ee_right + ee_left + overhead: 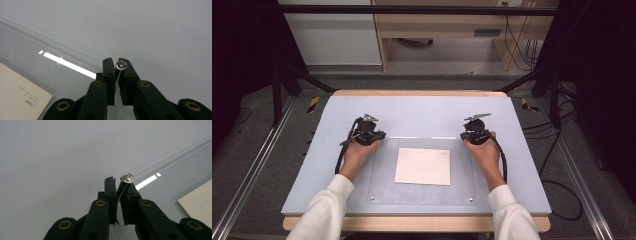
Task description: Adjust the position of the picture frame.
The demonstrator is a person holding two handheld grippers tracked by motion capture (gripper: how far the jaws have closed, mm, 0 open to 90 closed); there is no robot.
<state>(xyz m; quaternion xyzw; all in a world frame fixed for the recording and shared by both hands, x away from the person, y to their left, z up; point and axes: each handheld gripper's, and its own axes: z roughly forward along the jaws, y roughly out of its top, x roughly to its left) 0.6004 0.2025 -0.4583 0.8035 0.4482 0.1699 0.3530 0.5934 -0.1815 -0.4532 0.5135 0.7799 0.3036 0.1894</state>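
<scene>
A clear plastic plate lies flat on the grey mat, with a cream sheet of paper under it. My left gripper is shut on the plate's far left corner. In the left gripper view the jaws pinch the thin clear edge just below a round metal stud; the paper lies to the right. My right gripper is shut on the far right corner. Its jaws clamp the edge at another stud, the paper at lower left.
The mat covers a wooden table. Two more studs sit at the plate's near corners. Black frame posts and loose cables flank the table on the floor. A pale cabinet stands beyond the far edge.
</scene>
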